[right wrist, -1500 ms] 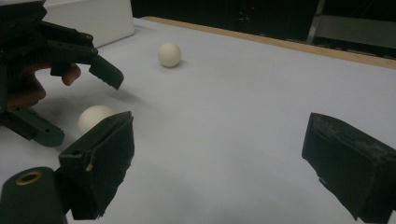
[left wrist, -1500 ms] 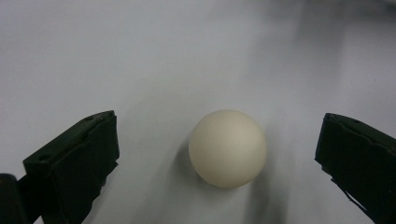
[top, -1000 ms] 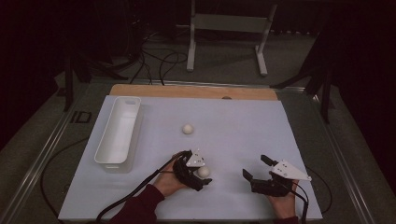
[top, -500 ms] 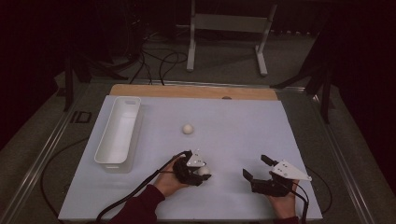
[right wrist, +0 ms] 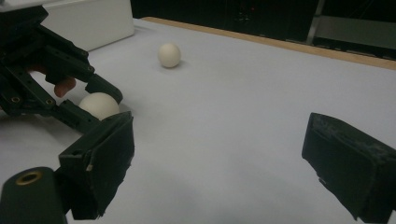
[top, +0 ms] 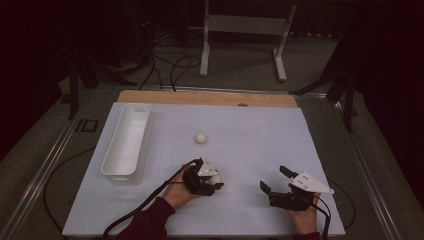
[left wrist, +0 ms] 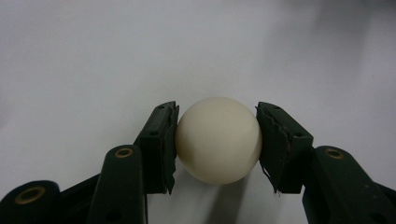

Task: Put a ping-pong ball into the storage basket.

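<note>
White tabletop, left hand-held gripper clamped on round ball, right hand-held gripper spread apart

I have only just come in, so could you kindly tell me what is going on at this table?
A person holds a gripper in each hand over a white table. The left gripper has its fingers pressed on both sides of a white ball near the table's front. The right gripper rests open, holding nothing. A second ball lies loose mid-table, and a white tray sits at the left, with nothing visible inside.
</note>
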